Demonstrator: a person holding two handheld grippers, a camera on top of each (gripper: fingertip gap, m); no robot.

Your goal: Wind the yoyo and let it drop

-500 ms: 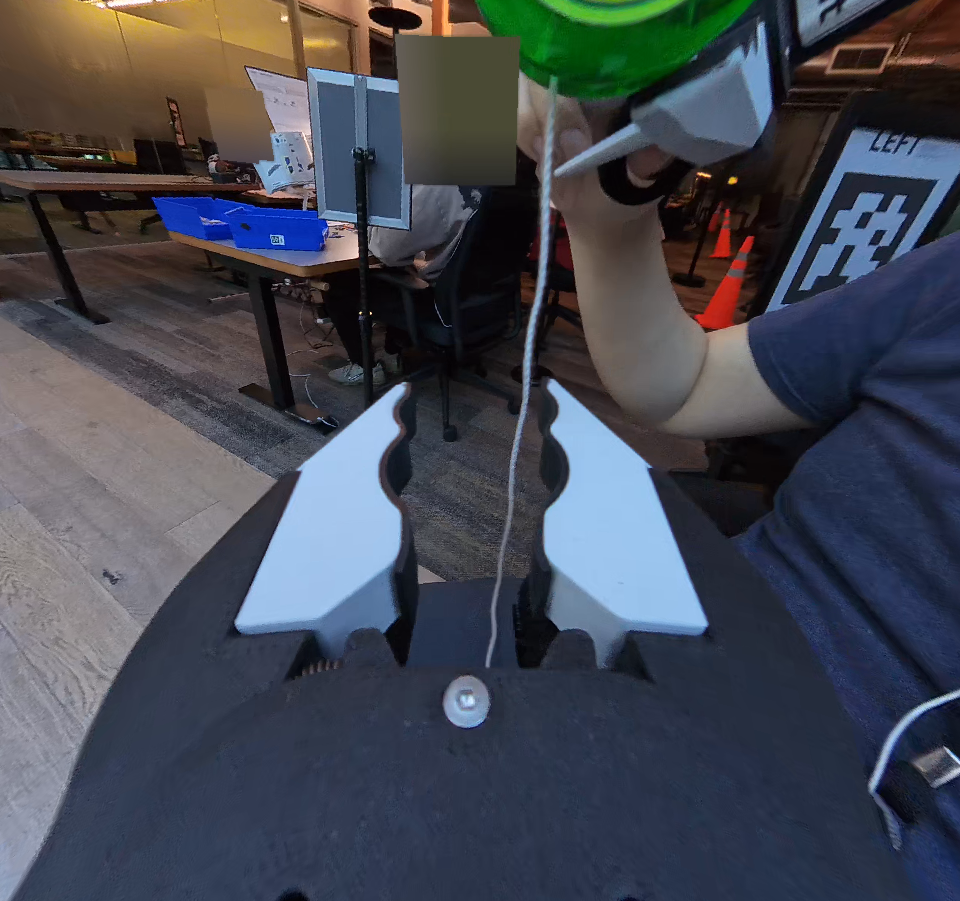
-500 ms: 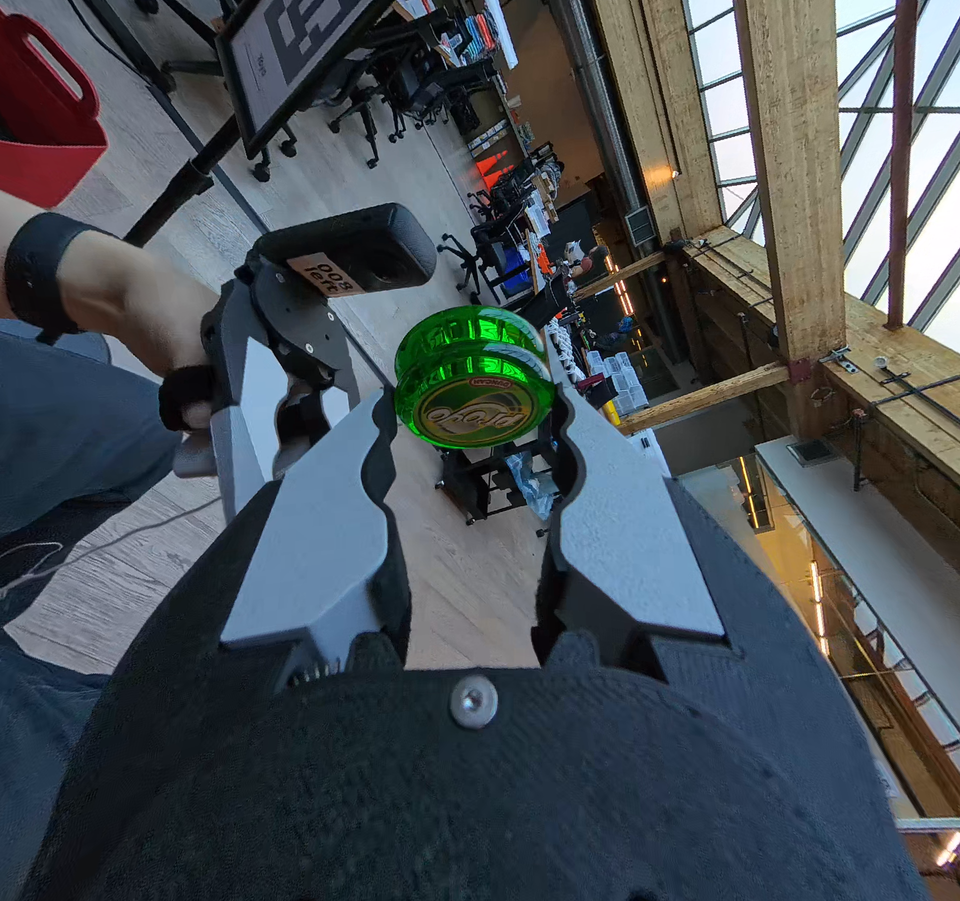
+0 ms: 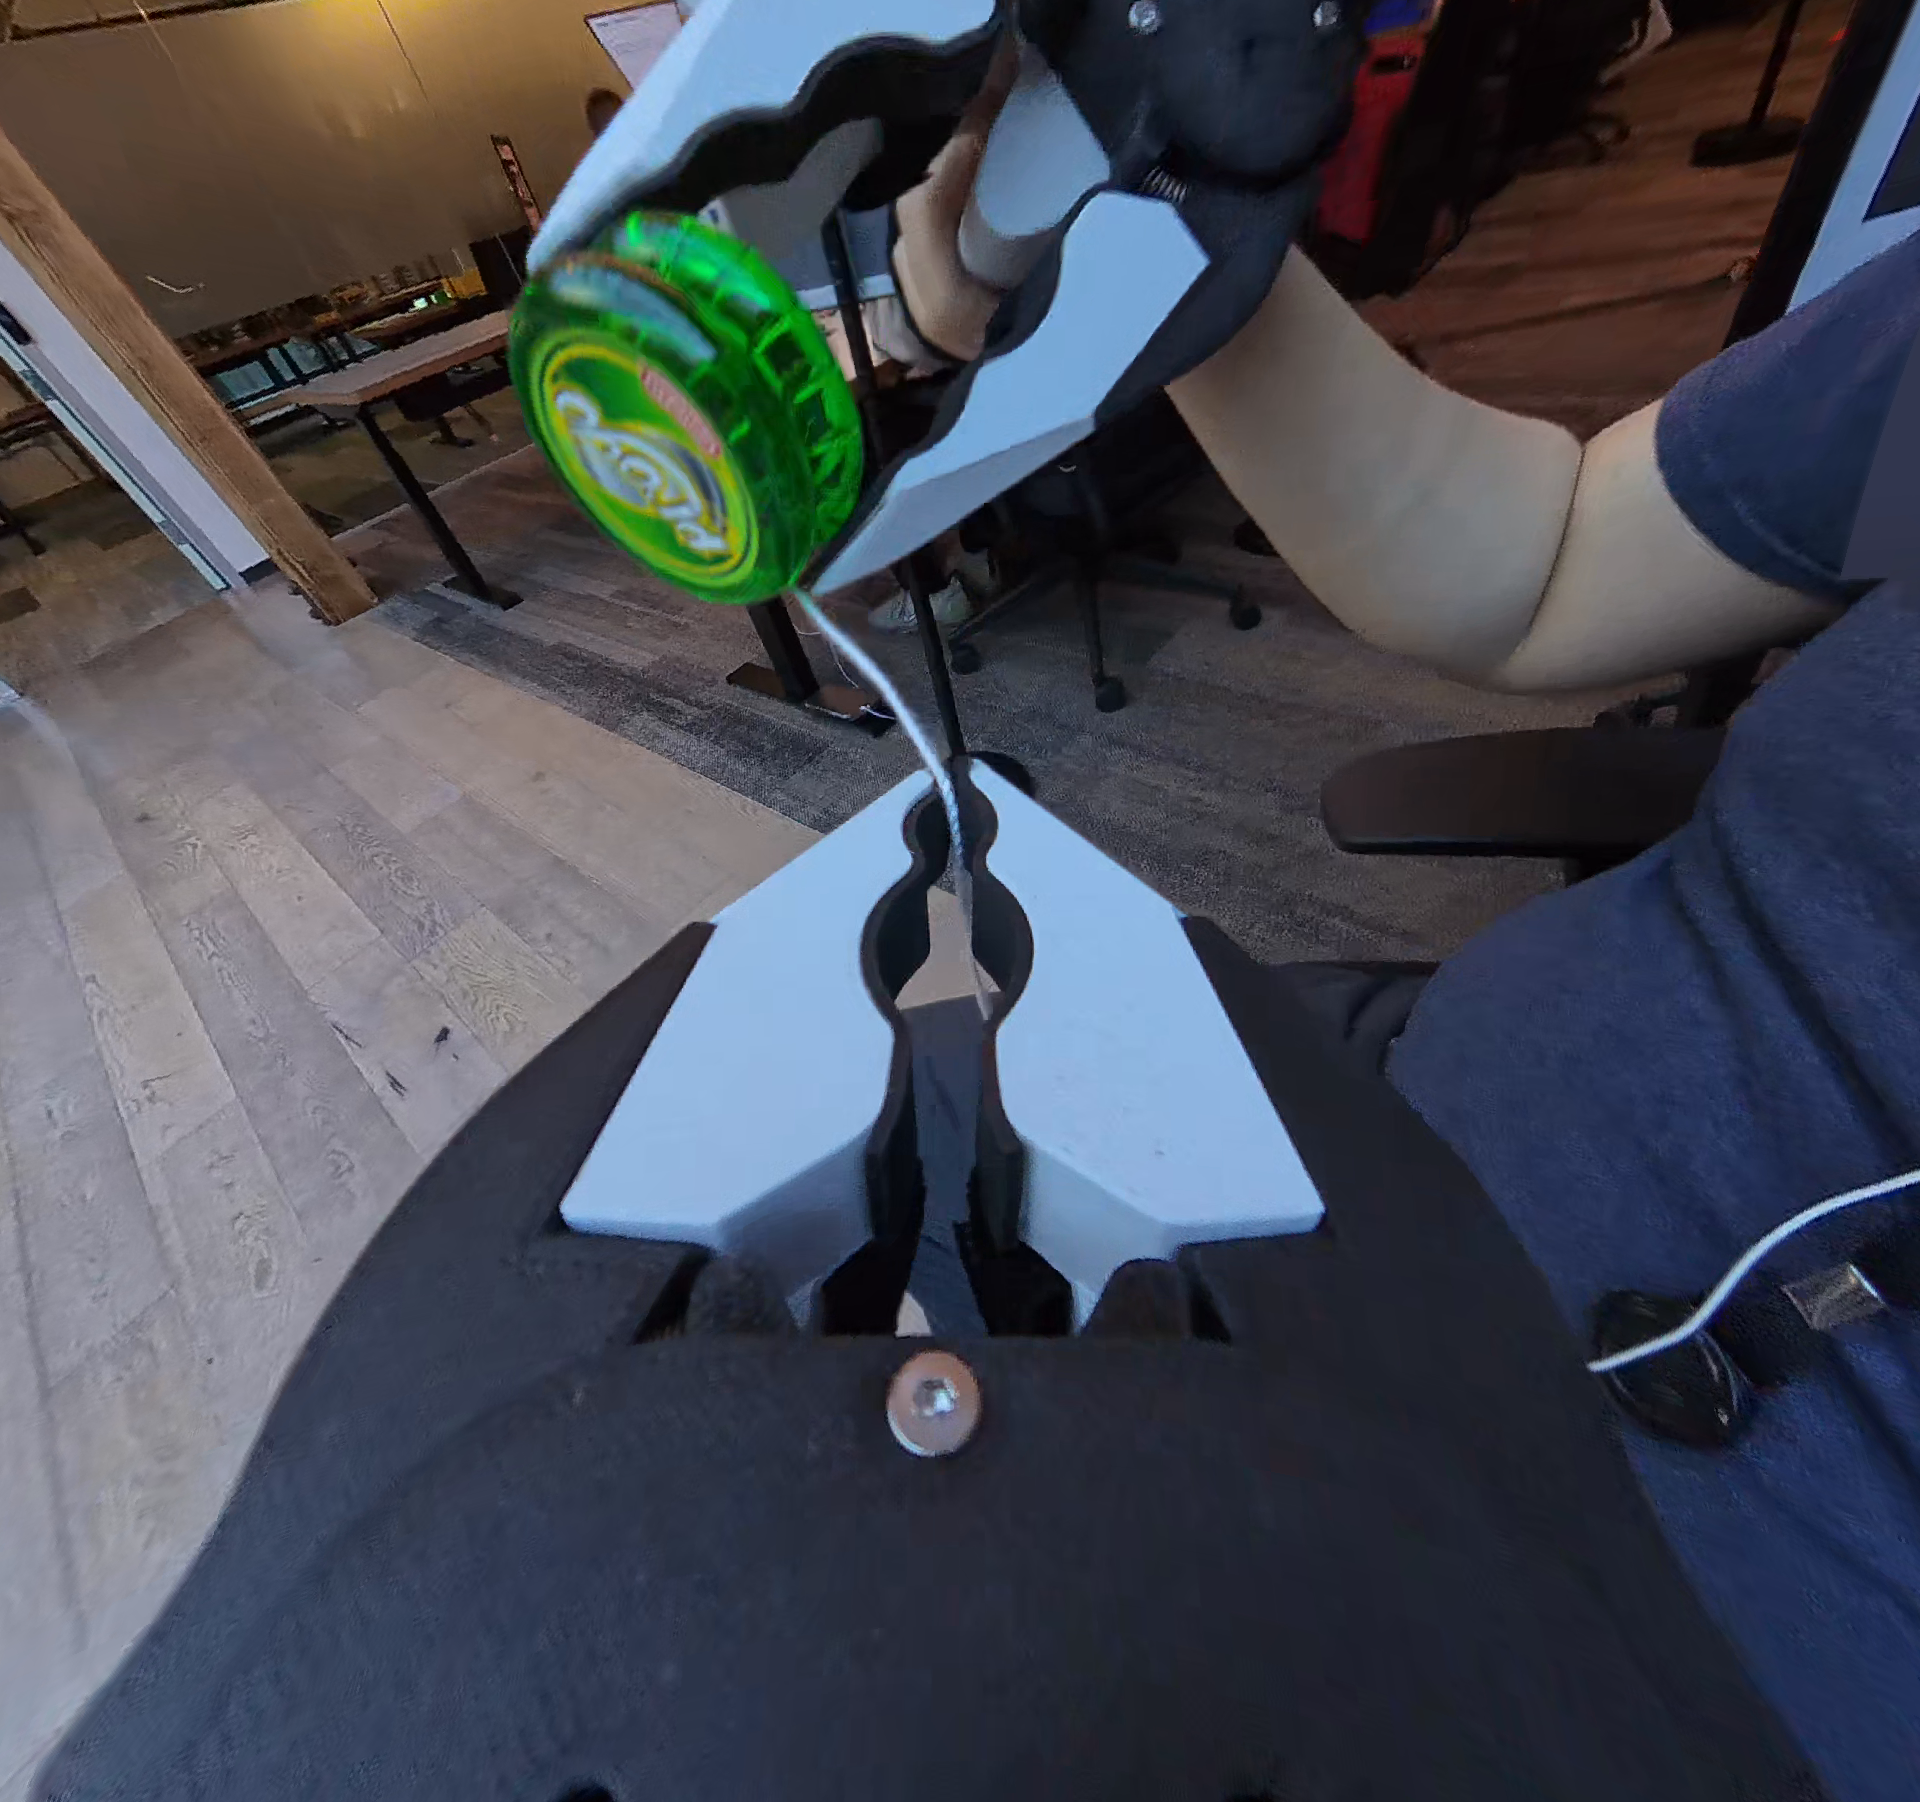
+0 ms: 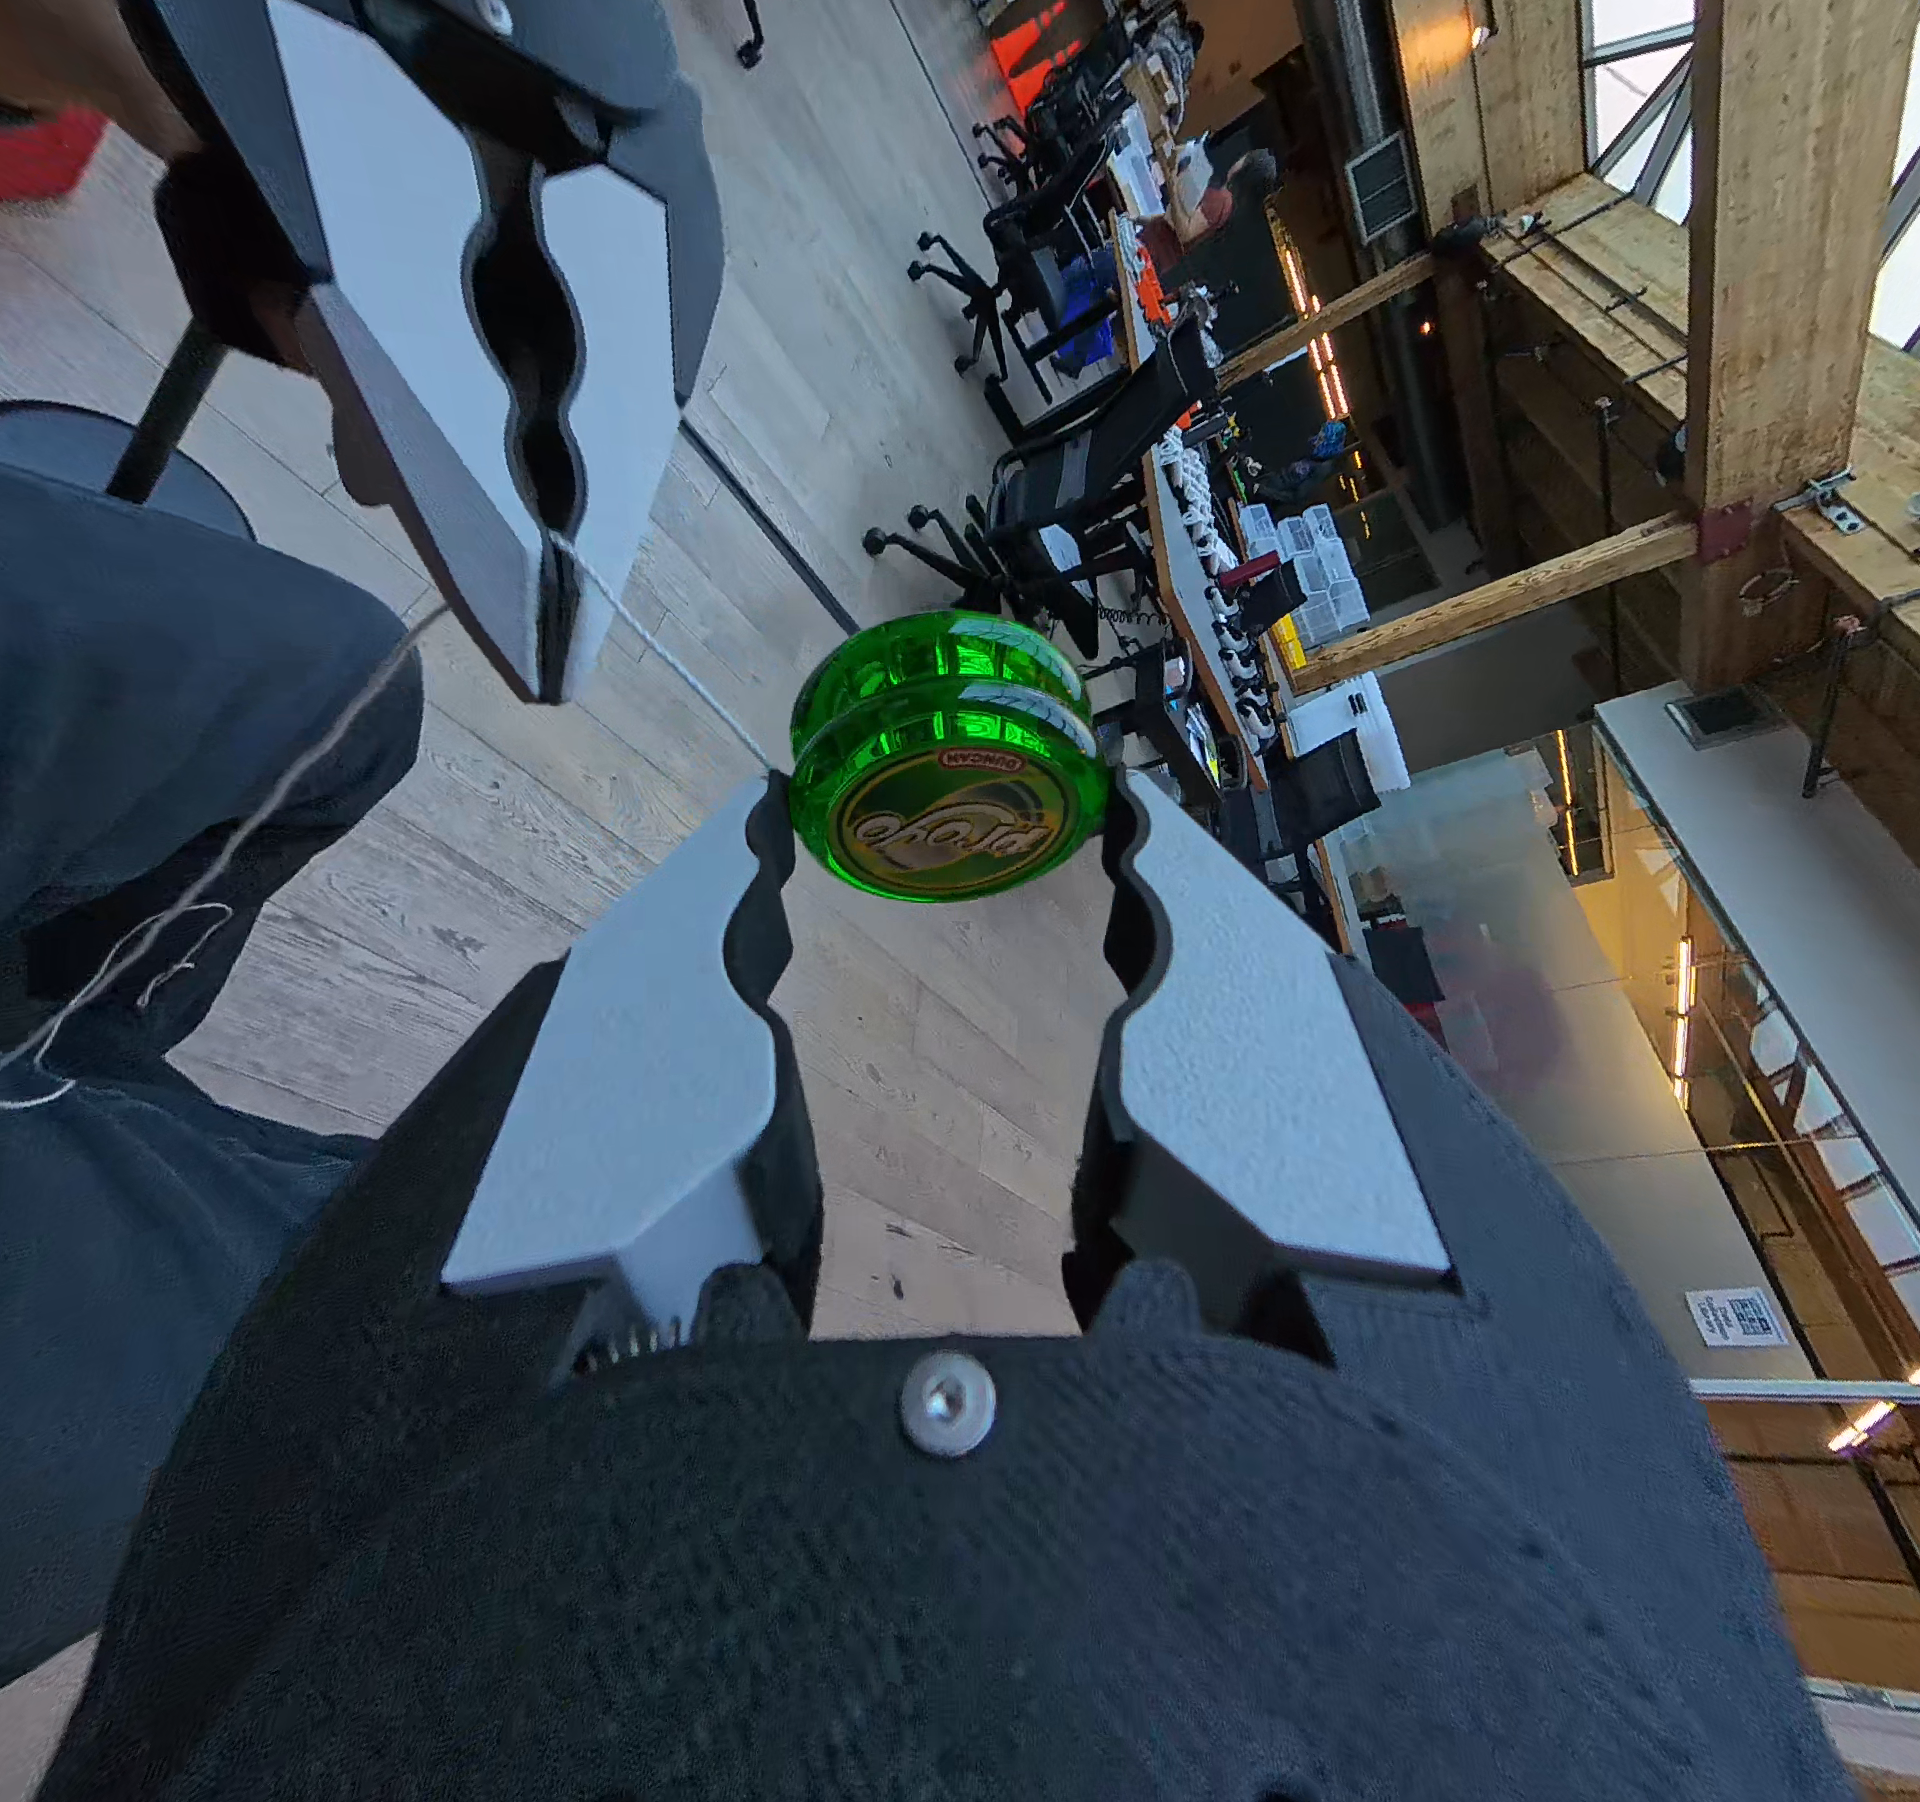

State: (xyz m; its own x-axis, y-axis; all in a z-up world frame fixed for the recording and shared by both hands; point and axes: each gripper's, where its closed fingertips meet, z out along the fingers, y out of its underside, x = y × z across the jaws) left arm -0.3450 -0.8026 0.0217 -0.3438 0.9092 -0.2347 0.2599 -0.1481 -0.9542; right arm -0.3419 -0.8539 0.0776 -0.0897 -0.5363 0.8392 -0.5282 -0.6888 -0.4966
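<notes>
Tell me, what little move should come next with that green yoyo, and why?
Probably turn the yoyo another lap so more string winds into its groove. The right claw holds the yoyo by its rim, and the left claw is shut on the string close by. A long loose tail trails past it over the person's lap, so it looks only partly wound, too early to drop.

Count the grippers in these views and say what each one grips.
2. The right gripper holds the green yoyo between its fingertips. The left gripper is shut on the white string that runs from the yoyo.
</notes>
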